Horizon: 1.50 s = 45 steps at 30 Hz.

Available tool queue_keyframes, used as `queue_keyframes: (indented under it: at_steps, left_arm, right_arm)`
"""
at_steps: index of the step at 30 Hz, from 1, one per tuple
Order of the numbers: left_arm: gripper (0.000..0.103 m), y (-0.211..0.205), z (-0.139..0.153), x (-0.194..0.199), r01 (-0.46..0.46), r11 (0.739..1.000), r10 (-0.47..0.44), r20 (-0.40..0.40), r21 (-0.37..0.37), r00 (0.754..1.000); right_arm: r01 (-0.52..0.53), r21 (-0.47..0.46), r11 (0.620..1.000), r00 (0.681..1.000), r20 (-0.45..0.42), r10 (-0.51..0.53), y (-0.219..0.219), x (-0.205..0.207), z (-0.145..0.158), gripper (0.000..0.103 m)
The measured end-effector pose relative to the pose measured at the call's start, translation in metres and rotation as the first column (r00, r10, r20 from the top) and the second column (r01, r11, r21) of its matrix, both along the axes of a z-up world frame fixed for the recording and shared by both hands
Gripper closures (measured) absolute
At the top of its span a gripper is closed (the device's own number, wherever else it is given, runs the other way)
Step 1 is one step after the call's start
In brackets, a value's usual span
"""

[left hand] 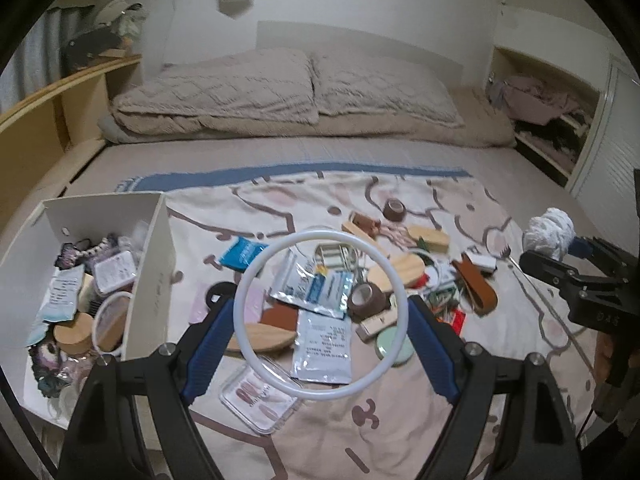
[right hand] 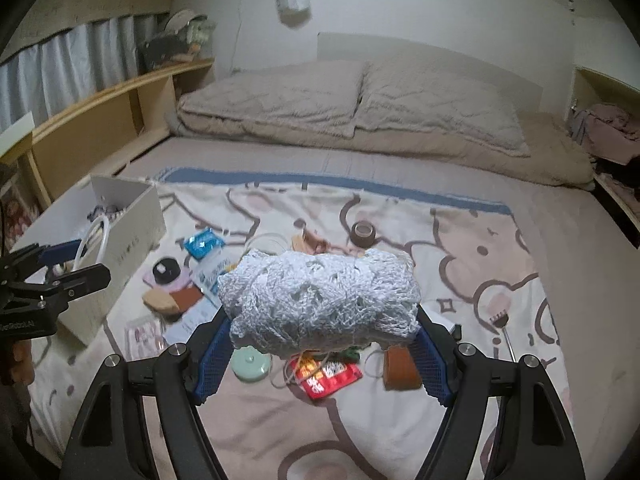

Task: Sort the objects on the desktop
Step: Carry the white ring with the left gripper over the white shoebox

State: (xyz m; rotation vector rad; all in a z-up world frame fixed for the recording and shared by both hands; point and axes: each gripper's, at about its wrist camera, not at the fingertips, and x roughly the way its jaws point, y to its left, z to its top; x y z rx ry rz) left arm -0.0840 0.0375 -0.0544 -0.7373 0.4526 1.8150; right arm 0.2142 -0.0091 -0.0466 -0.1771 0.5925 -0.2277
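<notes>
Left gripper (left hand: pixel 320 320) clamps a white ring (left hand: pixel 320 322) across its width; right gripper (right hand: pixel 318 332) squeezes a white crocheted bundle (right hand: pixel 318 300) (both lifted, presumably bound for the white box (left hand: pixel 154 280)).

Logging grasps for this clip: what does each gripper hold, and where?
Left gripper: thin white plastic ring, pinched across its opposite sides. Right gripper: bunched white mesh bundle, squeezed at both ends.

Bed (left hand: pixel 120 160), ahead of my jaws: patterned blanket (left hand: pixel 340 432) spread beneath them. On it, left of my left jaws, white box (left hand: pixel 152 280); directly below, foil sachets (left hand: pixel 322 350), clear nail case (left hand: pixel 260 404), wooden lids (left hand: pixel 262 338); farther ahead, tape roll (left hand: pixel 394 210). Pillows (left hand: pixel 280 88) beyond.
</notes>
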Motion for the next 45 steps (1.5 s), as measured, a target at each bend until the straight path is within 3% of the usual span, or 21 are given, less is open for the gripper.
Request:
queue_keyframes:
  at_steps: [9,11,23,27,36,45]
  left_arm:
    - [0.018,-0.01,0.02,-0.004,-0.051,0.998,0.052,-0.031,0.043,0.998]
    - [0.018,-0.012,0.024,-0.004,-0.006,0.999,0.008,-0.039,0.044,0.999]
    - [0.018,-0.018,0.045,-0.006,-0.045,0.996,0.051,-0.074,0.08,0.996]
    - [0.018,-0.021,0.05,-0.015,-0.075,0.993,0.082,-0.076,0.092,0.994]
    - [0.018,-0.037,0.05,-0.062,-0.177,0.98,0.185,-0.091,0.089,0.978]
    - [0.018,-0.066,0.049,-0.123,-0.314,0.944,0.322,-0.088,0.099,0.943]
  right_arm:
    - [0.005,0.005,1.0,0.997,0.078,-0.005,0.014,-0.003,0.02,0.024]
    - [0.003,0.006,1.0,0.996,0.085,-0.004,0.018,-0.004,0.022,0.024]
    - [0.007,0.014,1.0,0.993,0.117,-0.008,0.036,0.007,0.041,0.024]
    - [0.004,-0.023,1.0,0.991,0.131,-0.001,0.043,0.018,0.044,0.024]
    - [-0.012,-0.012,1.0,0.99,0.143,0.013,0.063,0.06,0.046,0.024]
    - [-0.107,-0.003,0.994,0.985,0.137,0.106,0.109,0.094,0.037,0.024]
